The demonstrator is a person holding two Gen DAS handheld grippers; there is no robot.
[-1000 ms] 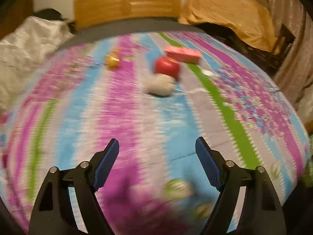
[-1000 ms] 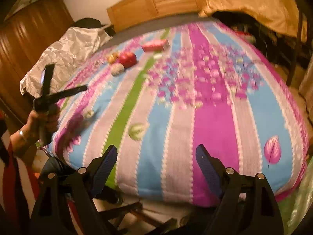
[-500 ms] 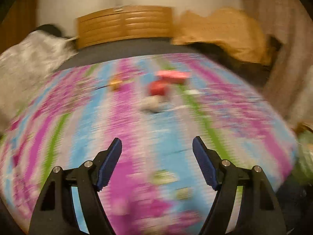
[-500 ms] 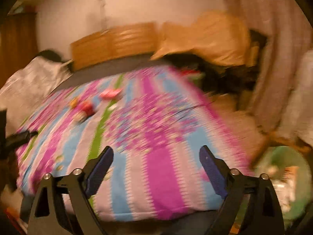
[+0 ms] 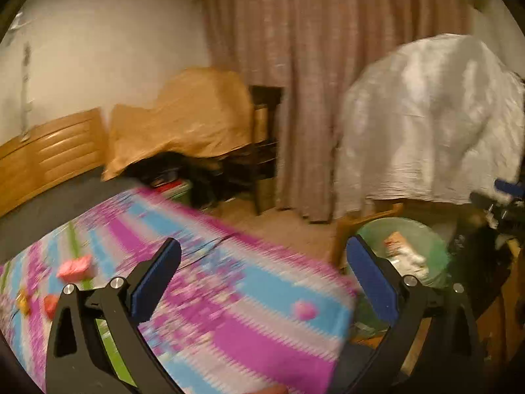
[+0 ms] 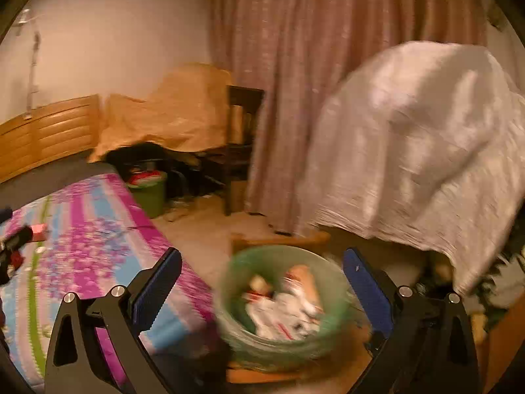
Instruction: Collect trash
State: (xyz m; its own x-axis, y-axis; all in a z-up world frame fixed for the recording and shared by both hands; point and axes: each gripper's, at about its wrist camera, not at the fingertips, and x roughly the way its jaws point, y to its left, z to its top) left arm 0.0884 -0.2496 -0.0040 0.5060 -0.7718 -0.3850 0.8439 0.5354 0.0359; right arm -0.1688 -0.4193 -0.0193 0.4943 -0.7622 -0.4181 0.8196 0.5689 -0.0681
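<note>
Both frames motion-blurred. Right claw [image 6: 262, 290] wide, nothing between the blue pads; green trash bin [image 6: 282, 308] sits right under and between its fingers, mouth facing up, paper and wrapper trash [image 6: 285, 305] piled inside, lying every way, no clear long axis. Left claw [image 5: 262, 279] jaws opening, gap empty; the same bin [image 5: 407, 259] shows past its right finger, low on the floor. Bed [image 5: 213, 295] with striped purple-blue-green cover lies under and left of left claw; leftover items on it far left of the left finger: pink flat piece [image 5: 74, 266], red one [image 5: 50, 305], yellow one [image 5: 23, 302], too blurred for orientation. Ahead: curtain [image 6: 288, 82], white-draped bulk [image 6: 416, 144] to the right, tan-draped heap [image 5: 183, 121], wooden headboard [image 5: 49, 151].
</note>
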